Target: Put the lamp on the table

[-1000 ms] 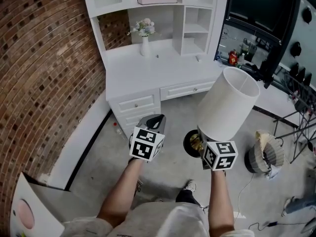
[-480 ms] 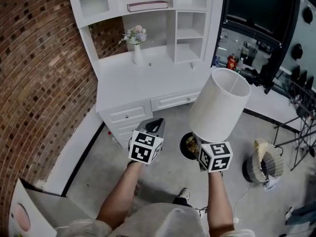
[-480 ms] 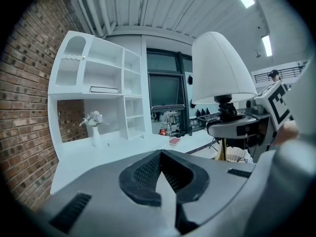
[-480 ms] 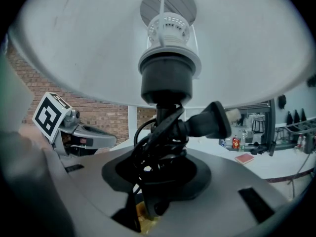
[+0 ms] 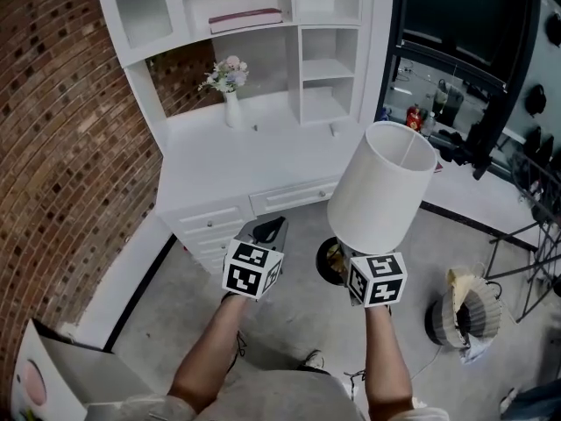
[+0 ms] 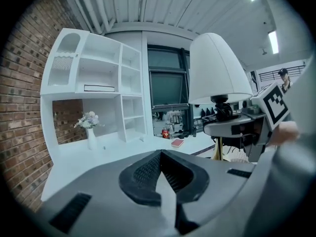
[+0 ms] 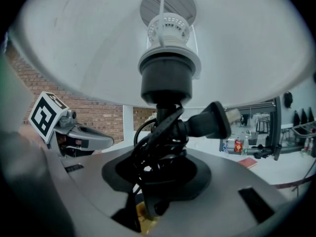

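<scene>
**Lamp held off the table's front edge**

The right gripper (image 7: 157, 184) is clamped on the lamp (image 5: 383, 185) at its dark stem, where the black cord (image 7: 153, 147) is coiled with its plug. The white shade (image 6: 217, 68) tilts up and away from the person. The lamp hangs above the floor (image 5: 175, 296), just off the front edge of the table (image 5: 254, 160) and not on it. The left gripper (image 6: 160, 177) is level beside it, jaws pressed together and empty. A vase of flowers (image 5: 228, 95) stands at the table's back edge.
</scene>
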A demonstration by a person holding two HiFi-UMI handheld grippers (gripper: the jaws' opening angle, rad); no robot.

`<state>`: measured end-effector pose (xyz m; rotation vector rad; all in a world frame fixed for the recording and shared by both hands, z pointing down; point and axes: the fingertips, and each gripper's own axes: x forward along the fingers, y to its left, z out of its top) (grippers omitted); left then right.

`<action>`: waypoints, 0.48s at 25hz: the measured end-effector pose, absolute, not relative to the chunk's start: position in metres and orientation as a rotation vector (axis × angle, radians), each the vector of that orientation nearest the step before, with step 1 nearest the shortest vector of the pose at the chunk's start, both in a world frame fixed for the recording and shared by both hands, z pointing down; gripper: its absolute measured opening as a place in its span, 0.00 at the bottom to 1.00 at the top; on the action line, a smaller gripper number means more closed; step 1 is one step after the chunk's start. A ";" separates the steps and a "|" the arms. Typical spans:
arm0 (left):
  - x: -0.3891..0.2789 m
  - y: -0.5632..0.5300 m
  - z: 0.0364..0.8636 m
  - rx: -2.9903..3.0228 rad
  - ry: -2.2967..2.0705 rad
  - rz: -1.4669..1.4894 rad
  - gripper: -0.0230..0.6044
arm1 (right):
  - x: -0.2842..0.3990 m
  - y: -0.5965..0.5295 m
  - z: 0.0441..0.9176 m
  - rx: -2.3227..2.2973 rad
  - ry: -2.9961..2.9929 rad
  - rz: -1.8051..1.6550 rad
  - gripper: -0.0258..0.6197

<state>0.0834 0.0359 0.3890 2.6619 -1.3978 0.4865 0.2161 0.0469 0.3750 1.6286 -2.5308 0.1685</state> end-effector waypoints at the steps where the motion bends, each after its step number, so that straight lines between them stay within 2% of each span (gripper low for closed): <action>1: 0.089 0.033 0.390 2.659 -1.401 0.492 0.03 | 0.221 0.042 0.375 1.624 -2.534 0.173 0.25; 12: 0.130 0.001 0.391 2.606 -1.449 0.457 0.03 | 0.252 0.003 0.377 1.554 -2.584 0.187 0.25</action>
